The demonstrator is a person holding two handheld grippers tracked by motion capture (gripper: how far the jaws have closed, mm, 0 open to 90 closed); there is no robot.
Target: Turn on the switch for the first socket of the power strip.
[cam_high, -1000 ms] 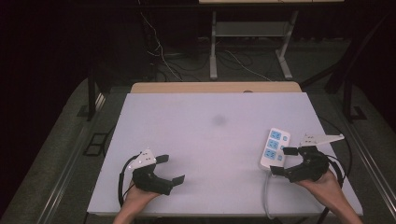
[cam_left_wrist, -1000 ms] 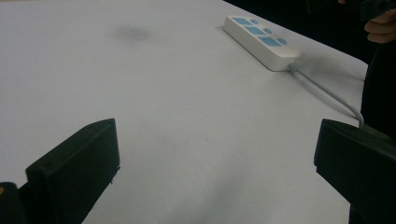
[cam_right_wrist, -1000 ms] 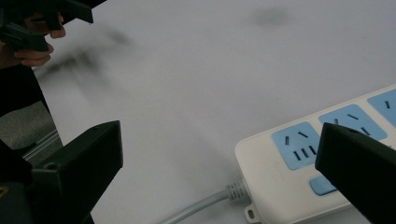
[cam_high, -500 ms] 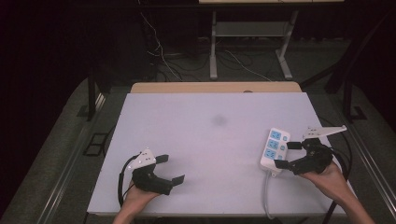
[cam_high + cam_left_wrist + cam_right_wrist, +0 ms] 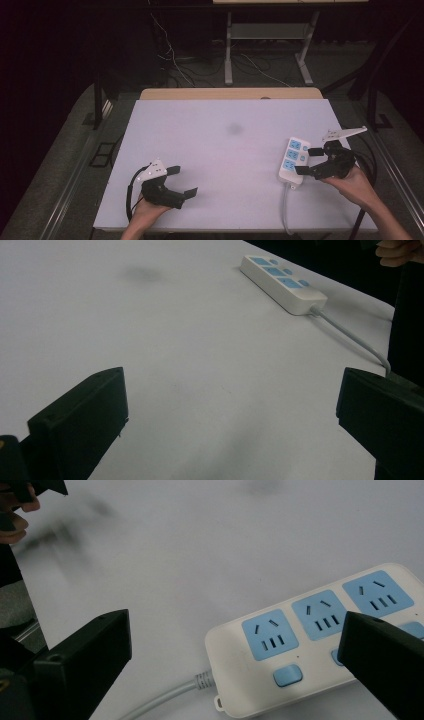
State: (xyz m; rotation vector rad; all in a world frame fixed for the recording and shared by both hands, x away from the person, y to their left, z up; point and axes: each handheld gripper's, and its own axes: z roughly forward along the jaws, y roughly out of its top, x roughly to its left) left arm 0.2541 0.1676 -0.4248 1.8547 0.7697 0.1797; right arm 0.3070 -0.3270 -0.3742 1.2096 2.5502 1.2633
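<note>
A white power strip (image 5: 291, 160) with blue sockets and blue switches lies flat at the table's right side; its grey cable (image 5: 286, 209) runs toward the front edge. My right gripper (image 5: 309, 160) hovers just right of the strip, open, jaws spread wide, nothing between them. In the right gripper view the strip (image 5: 320, 637) lies between and beyond the two jaws. My left gripper (image 5: 183, 181) rests near the front left of the table, open and empty. The left gripper view shows the strip (image 5: 282, 284) far off at the upper right with its cable (image 5: 352, 337).
The table (image 5: 220, 150) has a pale lilac top with a faint dark smudge (image 5: 234, 129) near its middle. A wooden board edge (image 5: 230, 93) lies along the far side. Cables and a metal frame (image 5: 265, 35) sit on the dark floor beyond.
My right gripper has moved a little away from the person and to the right, off the strip's end, and stayed open. The left gripper has not moved.
</note>
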